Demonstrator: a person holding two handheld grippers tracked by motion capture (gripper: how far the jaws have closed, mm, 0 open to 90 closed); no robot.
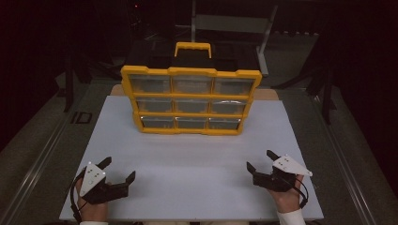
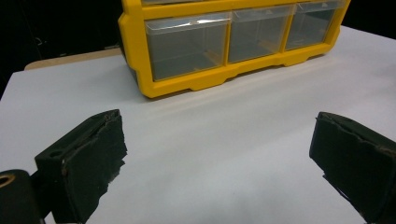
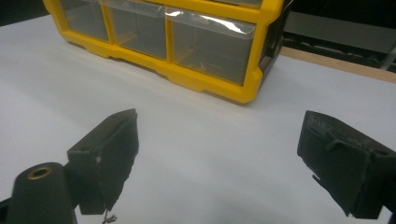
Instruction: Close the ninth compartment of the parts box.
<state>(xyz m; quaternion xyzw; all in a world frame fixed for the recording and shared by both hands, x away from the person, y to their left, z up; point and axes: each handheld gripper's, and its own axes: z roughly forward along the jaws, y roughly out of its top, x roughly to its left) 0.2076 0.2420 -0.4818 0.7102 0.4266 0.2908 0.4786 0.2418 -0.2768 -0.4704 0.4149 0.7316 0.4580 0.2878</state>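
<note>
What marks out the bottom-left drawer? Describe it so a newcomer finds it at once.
On the white table stands a yellow organizer with a handle on top and nine clear drawers in three rows. The bottom-left drawer is in the lowest row, at the end on the left hand-held gripper side. Unlike its neighbours, it borders the frame's lower left corner.

Bare white table [image 1: 197,164] lies open between the left gripper [image 1: 119,169] at 7 o'clock and the right gripper [image 1: 261,161] at 5 o'clock. At 12 o'clock, the yellow drawer organizer [image 1: 190,99] stands across the table's far half.
</note>
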